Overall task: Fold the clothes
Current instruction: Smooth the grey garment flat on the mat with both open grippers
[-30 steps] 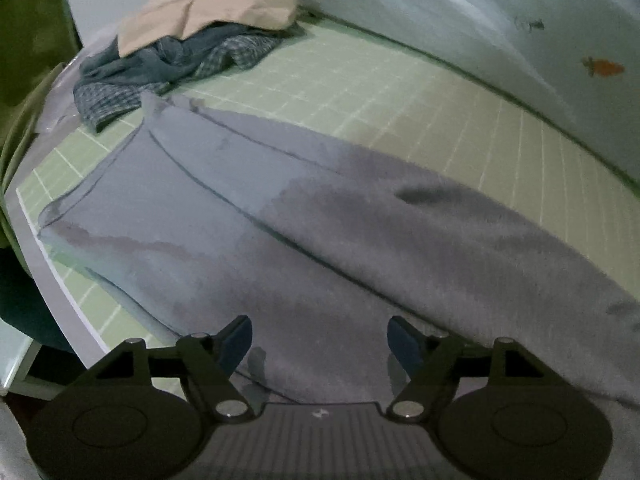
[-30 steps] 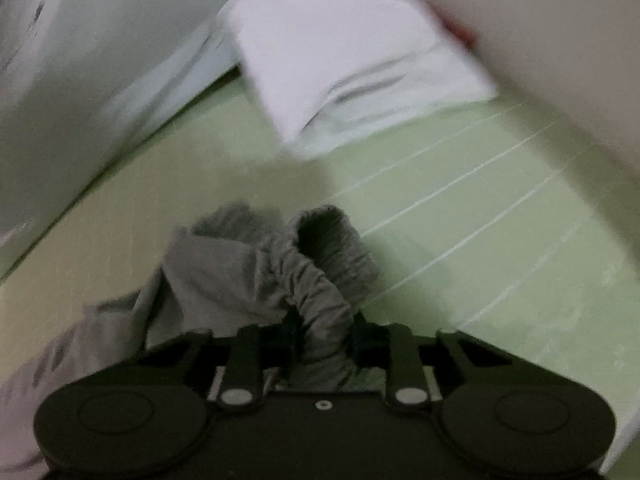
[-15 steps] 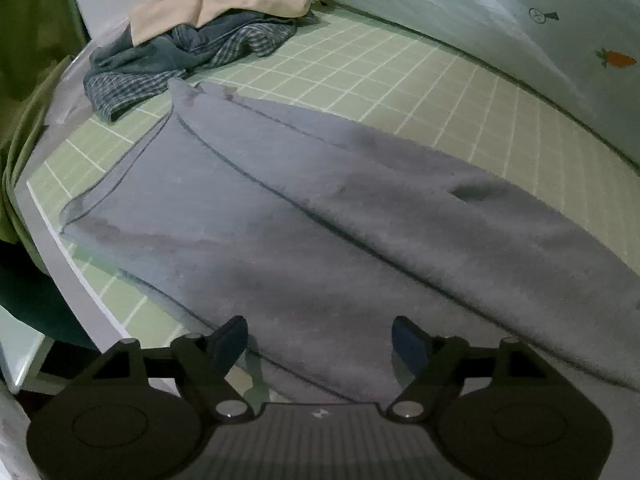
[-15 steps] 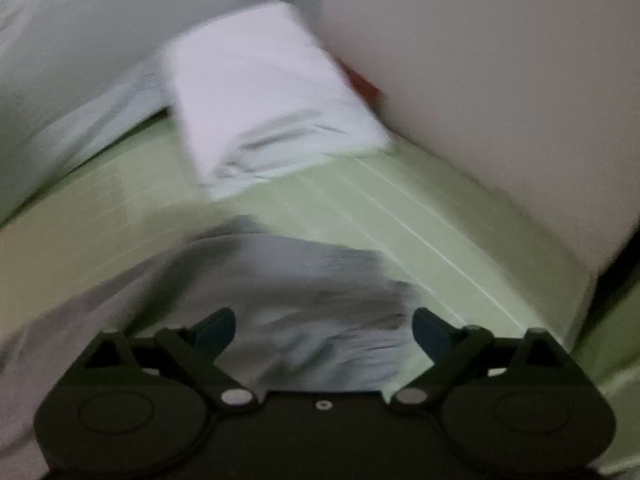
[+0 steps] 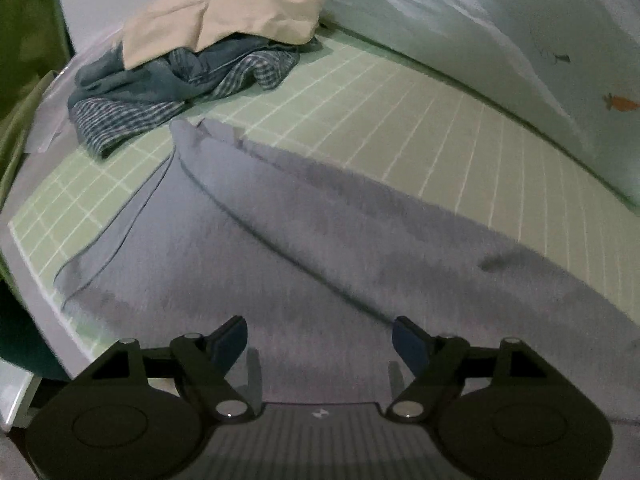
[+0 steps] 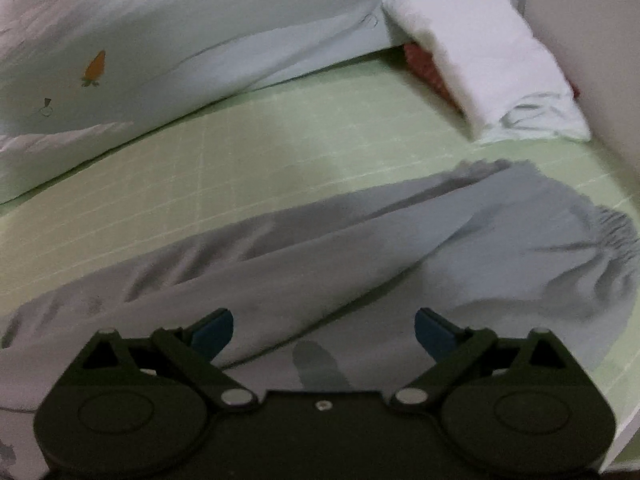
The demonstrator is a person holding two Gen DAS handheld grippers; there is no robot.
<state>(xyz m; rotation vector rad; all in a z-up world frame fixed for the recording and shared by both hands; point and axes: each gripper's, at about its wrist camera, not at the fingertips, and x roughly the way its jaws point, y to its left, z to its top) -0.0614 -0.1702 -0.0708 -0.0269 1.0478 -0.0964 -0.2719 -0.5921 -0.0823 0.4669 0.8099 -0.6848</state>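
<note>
Grey trousers [image 5: 304,248] lie stretched out on the green checked bed sheet [image 5: 400,120], legs folded one over the other. In the right wrist view their gathered waistband [image 6: 616,236] lies at the right and the legs [image 6: 240,256] run left. My left gripper [image 5: 320,338] is open and empty just above the leg end. My right gripper [image 6: 324,330] is open and empty above the trousers near the waist end.
A pile of a beige garment [image 5: 224,20] and blue checked clothes [image 5: 168,88] lies at the far left corner. A pale quilt [image 6: 160,60] runs along the back. A white pillow [image 6: 476,60] sits at the far right against the wall.
My right gripper has let go of the waistband, opened and pulled back; the waistband now lies flat on the sheet. My left gripper stayed open and shifted slightly over the legs.
</note>
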